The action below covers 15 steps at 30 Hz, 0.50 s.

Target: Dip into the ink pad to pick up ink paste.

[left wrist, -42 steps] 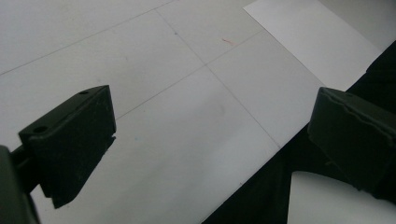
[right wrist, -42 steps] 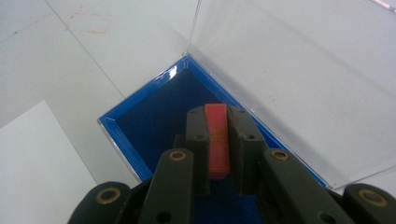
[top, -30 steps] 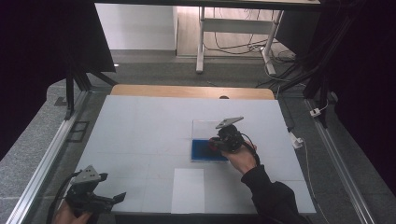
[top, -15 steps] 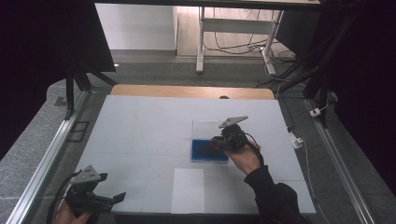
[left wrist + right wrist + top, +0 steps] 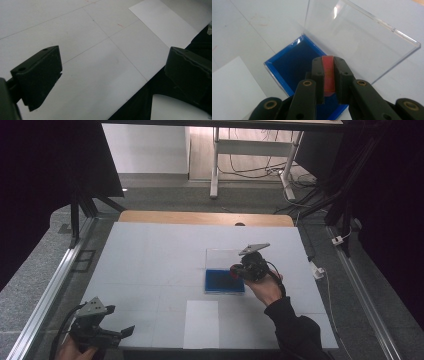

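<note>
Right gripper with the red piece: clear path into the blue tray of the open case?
Probably yes. The right gripper, jaws shut on a thin red piece, hangs just over the blue tray. The clear plastic lid stands tilted open behind it, and nothing lies between.

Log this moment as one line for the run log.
right gripper: shut on red piece | over blue tray, clear lid open | left gripper: open, idle

So there's a shallow blue-lined rectangular case (image 5: 294,62) lying flat near the middle of the white table, its clear plastic lid (image 5: 359,37) standing open behind it. A small flat red piece (image 5: 328,75) is held on edge just above the case's near end.
</note>
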### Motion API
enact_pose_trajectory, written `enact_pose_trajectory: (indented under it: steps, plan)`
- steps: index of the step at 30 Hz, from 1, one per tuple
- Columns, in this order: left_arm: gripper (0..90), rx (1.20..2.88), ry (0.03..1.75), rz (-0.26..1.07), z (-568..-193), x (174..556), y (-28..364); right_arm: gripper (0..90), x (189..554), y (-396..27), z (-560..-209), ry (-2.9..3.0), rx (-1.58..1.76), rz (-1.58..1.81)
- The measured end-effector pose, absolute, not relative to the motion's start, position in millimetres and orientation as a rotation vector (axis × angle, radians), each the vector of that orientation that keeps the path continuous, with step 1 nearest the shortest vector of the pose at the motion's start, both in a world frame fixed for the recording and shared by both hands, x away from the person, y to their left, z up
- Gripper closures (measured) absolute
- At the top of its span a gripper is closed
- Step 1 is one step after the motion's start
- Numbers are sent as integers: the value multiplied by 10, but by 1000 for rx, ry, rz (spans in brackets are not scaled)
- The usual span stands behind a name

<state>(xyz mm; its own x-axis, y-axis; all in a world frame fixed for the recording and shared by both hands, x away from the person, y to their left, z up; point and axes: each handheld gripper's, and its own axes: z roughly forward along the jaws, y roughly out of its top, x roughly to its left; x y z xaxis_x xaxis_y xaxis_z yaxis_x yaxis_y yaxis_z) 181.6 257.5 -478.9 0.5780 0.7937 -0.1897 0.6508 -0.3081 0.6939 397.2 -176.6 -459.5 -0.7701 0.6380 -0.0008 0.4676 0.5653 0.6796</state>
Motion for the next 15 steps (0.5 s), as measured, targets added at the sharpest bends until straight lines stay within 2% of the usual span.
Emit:
enact_pose_trajectory:
  steps: [15]
  plan:
    - [17,2051,1147,236,-4790,1819,2582,799,4034,-1795,-4758,2566,949,947]
